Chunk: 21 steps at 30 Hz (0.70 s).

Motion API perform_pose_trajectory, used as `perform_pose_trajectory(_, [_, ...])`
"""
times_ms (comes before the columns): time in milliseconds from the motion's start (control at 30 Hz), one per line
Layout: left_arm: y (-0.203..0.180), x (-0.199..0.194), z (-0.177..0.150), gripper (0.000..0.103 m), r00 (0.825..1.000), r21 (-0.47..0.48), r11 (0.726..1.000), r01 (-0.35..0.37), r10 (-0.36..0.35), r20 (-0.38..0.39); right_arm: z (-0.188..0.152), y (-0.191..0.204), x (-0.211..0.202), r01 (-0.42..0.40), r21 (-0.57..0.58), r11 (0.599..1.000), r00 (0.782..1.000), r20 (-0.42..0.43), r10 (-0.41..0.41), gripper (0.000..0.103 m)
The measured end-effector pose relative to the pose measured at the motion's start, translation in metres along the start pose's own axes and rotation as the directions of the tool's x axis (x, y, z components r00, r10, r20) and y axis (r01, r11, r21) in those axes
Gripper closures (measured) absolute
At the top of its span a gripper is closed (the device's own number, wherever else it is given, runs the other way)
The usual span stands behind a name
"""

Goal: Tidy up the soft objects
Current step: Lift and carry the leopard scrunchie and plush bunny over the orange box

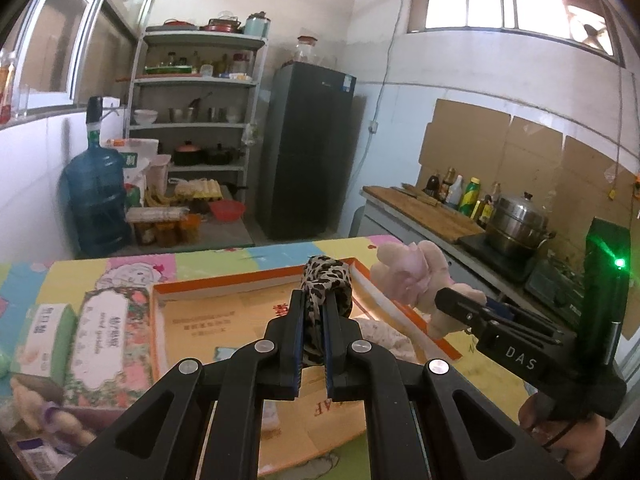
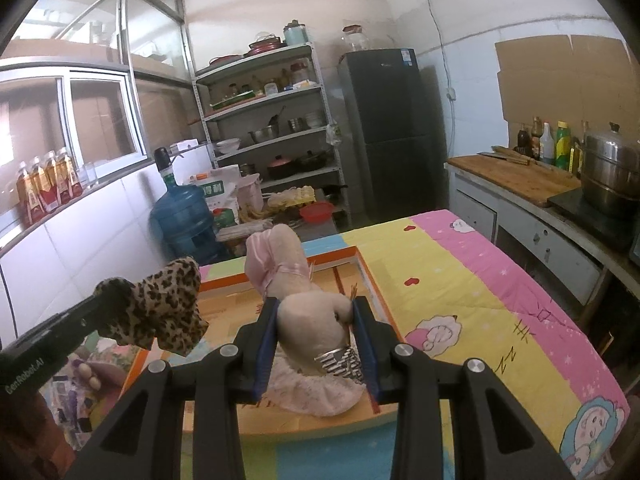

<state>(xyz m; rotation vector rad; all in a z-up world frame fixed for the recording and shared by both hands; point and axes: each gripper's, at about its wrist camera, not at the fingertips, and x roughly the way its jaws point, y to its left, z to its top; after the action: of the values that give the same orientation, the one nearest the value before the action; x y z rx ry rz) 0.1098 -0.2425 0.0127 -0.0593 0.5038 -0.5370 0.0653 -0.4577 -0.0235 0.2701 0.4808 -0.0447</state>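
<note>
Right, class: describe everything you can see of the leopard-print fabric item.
The leopard-print fabric item is soft, bunched cloth, tan with dark spots. It is pinched between the closed left tongs and held up in the air above the orange-rimmed cardboard tray. Its loose end flops over the fingertips. Nothing else touches it; the pink plush toy is held alongside it.

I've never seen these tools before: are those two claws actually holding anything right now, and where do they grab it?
Yes, both. The left gripper pinches the leopard-print fabric piece near its lower end. The right gripper squeezes the pink plush doll around its body, above the cardboard box.
</note>
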Motion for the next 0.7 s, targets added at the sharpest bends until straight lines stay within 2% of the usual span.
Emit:
perform_pose_trajectory(400, [-0.003, 0.042, 0.009, 0.095, 1.000, -0.031, 0.999, -0.022, 0.022, -0.009, 0.010, -0.012, 0.032, -0.010, 0.004, 1.000, 0.999, -0.031, 0.010, 0.066])
perform_pose_trajectory(700, [0.005, 0.080, 0.012, 0.095, 0.998, -0.062, 0.997, -0.045, 0.042, -0.051, 0.016, -0.015, 0.064, -0.002, 0.017, 1.000, 0.998, -0.065, 0.003, 0.066])
